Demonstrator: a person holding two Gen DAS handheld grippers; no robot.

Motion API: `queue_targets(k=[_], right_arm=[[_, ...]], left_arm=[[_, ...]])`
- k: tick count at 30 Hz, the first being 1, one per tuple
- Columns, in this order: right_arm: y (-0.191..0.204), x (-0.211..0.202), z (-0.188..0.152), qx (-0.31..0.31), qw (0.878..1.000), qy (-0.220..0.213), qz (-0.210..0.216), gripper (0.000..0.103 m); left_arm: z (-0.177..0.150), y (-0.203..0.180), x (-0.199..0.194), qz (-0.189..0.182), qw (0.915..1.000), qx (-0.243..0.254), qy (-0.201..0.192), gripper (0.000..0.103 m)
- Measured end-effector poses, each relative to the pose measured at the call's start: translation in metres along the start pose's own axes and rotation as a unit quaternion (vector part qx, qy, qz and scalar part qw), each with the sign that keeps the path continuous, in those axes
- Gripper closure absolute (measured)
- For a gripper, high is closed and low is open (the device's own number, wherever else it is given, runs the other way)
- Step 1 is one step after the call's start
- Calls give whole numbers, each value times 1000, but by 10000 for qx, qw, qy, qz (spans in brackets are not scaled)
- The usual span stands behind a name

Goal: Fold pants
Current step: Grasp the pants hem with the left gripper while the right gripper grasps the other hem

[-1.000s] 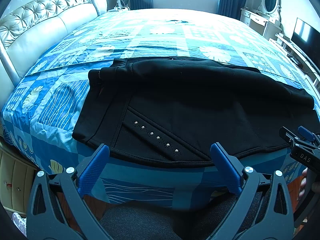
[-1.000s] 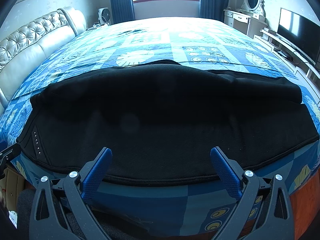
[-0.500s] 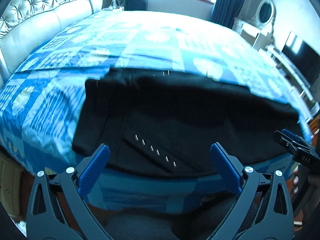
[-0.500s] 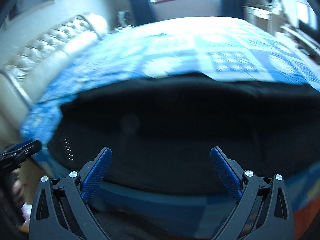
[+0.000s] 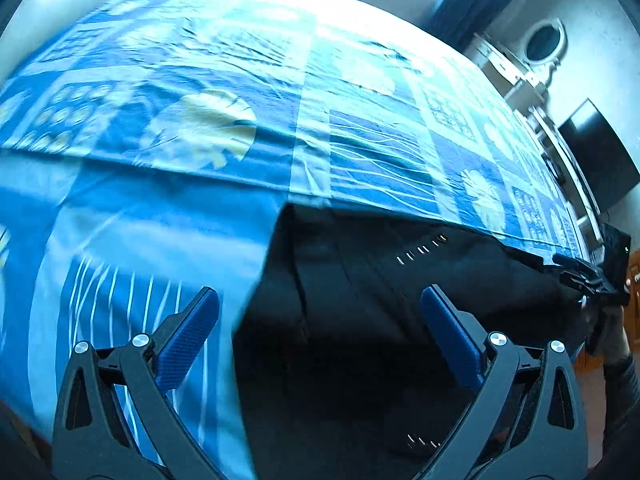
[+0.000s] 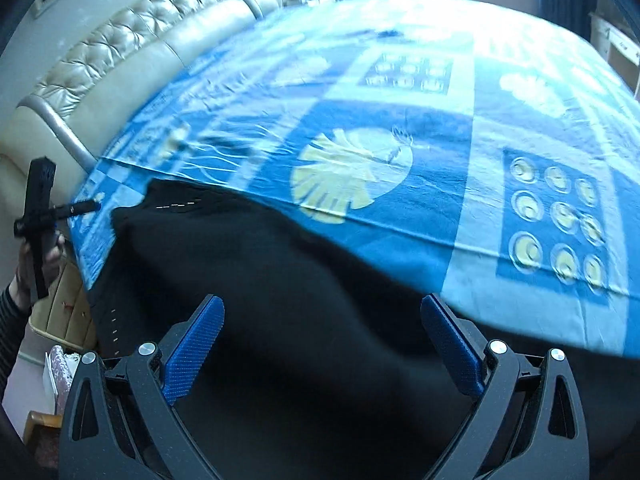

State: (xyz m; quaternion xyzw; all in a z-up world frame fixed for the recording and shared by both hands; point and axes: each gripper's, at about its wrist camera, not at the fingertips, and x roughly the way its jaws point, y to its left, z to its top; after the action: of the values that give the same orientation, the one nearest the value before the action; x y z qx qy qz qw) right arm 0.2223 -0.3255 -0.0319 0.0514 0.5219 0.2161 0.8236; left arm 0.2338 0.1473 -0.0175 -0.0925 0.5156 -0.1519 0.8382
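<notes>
Black pants (image 5: 380,300) lie folded lengthwise across the near edge of the bed; small silver studs (image 5: 420,250) mark the waist end. In the right wrist view the pants (image 6: 280,300) fill the lower half. My left gripper (image 5: 320,320) is open over the left, waist end of the pants, one finger over the bedspread, one over the cloth. My right gripper (image 6: 320,328) is open above the dark cloth further right. Neither holds anything. The right gripper also shows at the right edge of the left wrist view (image 5: 588,280), and the left gripper at the left edge of the right wrist view (image 6: 44,216).
The bed carries a blue patterned bedspread (image 5: 280,100) that stretches far beyond the pants. A tufted cream headboard (image 6: 120,52) runs along the left. A dresser with an oval mirror (image 5: 542,44) and a dark TV (image 5: 596,160) stand at the right.
Both grippers have moved forward and down over the pants; the left has swung toward the waist end, the right has turned left. Both stay open.
</notes>
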Motion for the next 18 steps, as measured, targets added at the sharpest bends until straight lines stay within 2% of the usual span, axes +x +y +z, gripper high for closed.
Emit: queue_targets(k=[6, 8, 9, 10, 11, 12, 13, 14, 16, 17, 18], right_arm=[[-22, 38, 17, 148, 9991, 308, 268, 5], [-25, 46, 21, 131, 9985, 401, 355, 5], [-25, 50, 23, 93, 9983, 438, 371, 6], [-24, 53, 24, 42, 9980, 492, 399, 7], [-23, 55, 24, -34, 9974, 565, 446, 13], [-21, 58, 25, -84, 9966, 641, 521, 39], [-21, 61, 25, -97, 9959, 726, 537, 55], [-20, 65, 26, -115, 9953, 818, 498, 61], [-17, 67, 27, -198, 9949, 878, 454, 61], [-16, 66, 27, -209, 9945, 896, 509, 61], [-15, 67, 27, -185, 9929, 970, 668, 61]], left_arm=[[30, 11, 56, 46, 9984, 354, 429, 3], [35, 16, 70, -30, 9977, 351, 586, 9], [36, 19, 75, -47, 9972, 344, 663, 16], [37, 20, 81, -35, 9967, 358, 731, 18], [37, 19, 82, -28, 9966, 395, 728, 18], [38, 18, 83, -34, 9966, 442, 695, 20], [38, 16, 83, -65, 9965, 490, 674, 26], [38, 15, 83, -63, 9963, 519, 677, 29], [37, 12, 84, -34, 9953, 616, 744, 35], [36, 10, 84, -39, 9947, 681, 767, 37], [35, 7, 83, -76, 9939, 755, 800, 44]])
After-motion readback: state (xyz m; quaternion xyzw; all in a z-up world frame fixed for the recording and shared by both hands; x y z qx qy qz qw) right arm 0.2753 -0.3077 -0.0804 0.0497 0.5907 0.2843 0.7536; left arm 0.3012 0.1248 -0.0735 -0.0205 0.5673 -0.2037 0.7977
